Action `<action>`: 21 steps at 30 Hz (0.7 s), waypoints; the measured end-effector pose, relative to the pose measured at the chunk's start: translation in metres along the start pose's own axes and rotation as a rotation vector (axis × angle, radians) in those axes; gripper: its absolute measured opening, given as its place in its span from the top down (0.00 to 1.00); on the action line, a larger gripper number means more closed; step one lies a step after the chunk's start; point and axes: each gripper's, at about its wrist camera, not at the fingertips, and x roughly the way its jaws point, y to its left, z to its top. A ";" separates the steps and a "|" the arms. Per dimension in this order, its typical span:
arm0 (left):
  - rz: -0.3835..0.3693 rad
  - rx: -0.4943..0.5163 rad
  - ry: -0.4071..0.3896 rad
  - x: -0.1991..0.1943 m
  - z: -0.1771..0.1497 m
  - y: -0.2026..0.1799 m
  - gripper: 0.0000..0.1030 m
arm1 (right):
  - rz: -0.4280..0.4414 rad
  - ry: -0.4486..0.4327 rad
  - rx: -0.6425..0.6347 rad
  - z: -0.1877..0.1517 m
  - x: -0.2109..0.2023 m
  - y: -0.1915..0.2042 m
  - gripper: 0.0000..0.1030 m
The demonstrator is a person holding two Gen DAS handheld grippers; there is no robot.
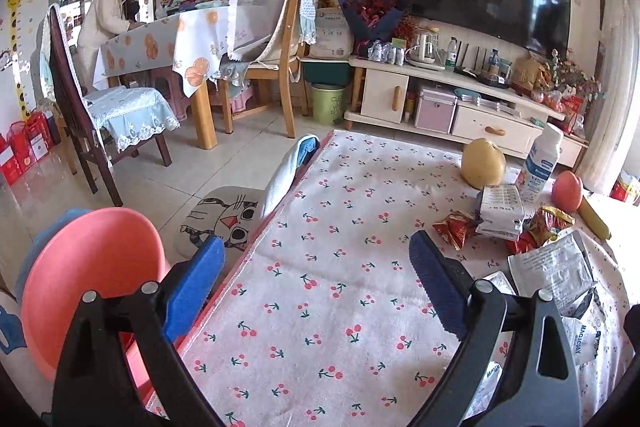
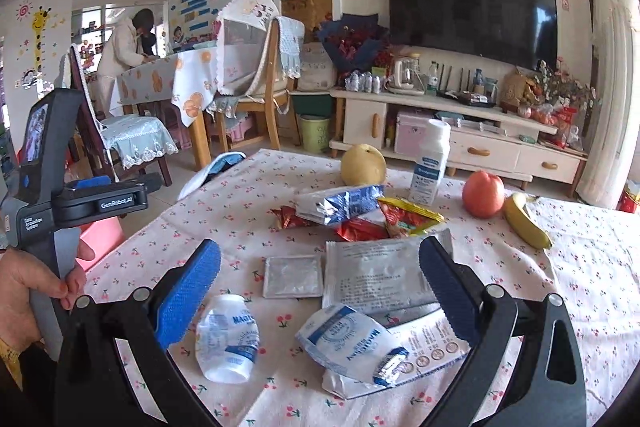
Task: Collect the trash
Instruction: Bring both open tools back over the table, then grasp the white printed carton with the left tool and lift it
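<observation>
Trash lies on the cherry-print tablecloth [image 2: 580, 267]: a large silver packet [image 2: 376, 275], a small silver square sachet [image 2: 292, 277], a white-and-blue pouch [image 2: 348, 343], a crushed white bottle [image 2: 226, 339], red snack wrappers [image 2: 408, 215] and a silver-blue bag [image 2: 340, 203]. My right gripper [image 2: 320, 246] hangs open just above and before the silver packets, holding nothing. My left gripper [image 1: 317, 241] is open over bare cloth at the table's left side; the red wrappers [image 1: 456, 227] and silver packet [image 1: 556, 267] lie to its right. A pink bin [image 1: 92, 279] stands left of the table.
A pear [image 2: 363, 165], a standing white bottle [image 2: 430, 167], an apple [image 2: 483, 193] and a banana [image 2: 524, 217] sit behind the trash. A cat-print cushion [image 1: 224, 219] lies by the table's left edge. Chairs, a dining table, a TV cabinet and a person stand beyond.
</observation>
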 end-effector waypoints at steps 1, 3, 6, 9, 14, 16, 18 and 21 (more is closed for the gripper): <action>-0.013 0.014 0.003 0.000 -0.001 -0.006 0.09 | -0.017 0.015 0.019 -0.001 0.000 -0.007 0.05; -0.041 0.031 0.007 0.000 -0.003 -0.018 0.09 | -0.037 0.030 0.063 -0.003 0.000 -0.022 0.05; -0.092 0.050 0.010 0.000 -0.003 -0.034 0.09 | -0.076 0.051 0.133 -0.004 -0.002 -0.048 0.05; -0.181 0.066 0.021 -0.001 -0.003 -0.051 0.09 | -0.105 0.041 0.203 -0.003 -0.007 -0.077 0.05; -0.388 0.089 0.072 0.006 0.001 -0.085 0.09 | -0.110 0.042 0.323 -0.001 -0.012 -0.126 0.05; -0.430 0.112 0.106 0.015 0.007 -0.103 0.09 | -0.112 0.051 0.355 -0.001 -0.010 -0.141 0.05; -0.456 0.131 0.142 0.029 0.016 -0.121 0.09 | -0.102 0.069 0.391 -0.002 -0.006 -0.156 0.05; -0.491 0.163 0.226 0.059 0.028 -0.148 0.09 | -0.061 0.097 0.432 -0.004 0.000 -0.171 0.05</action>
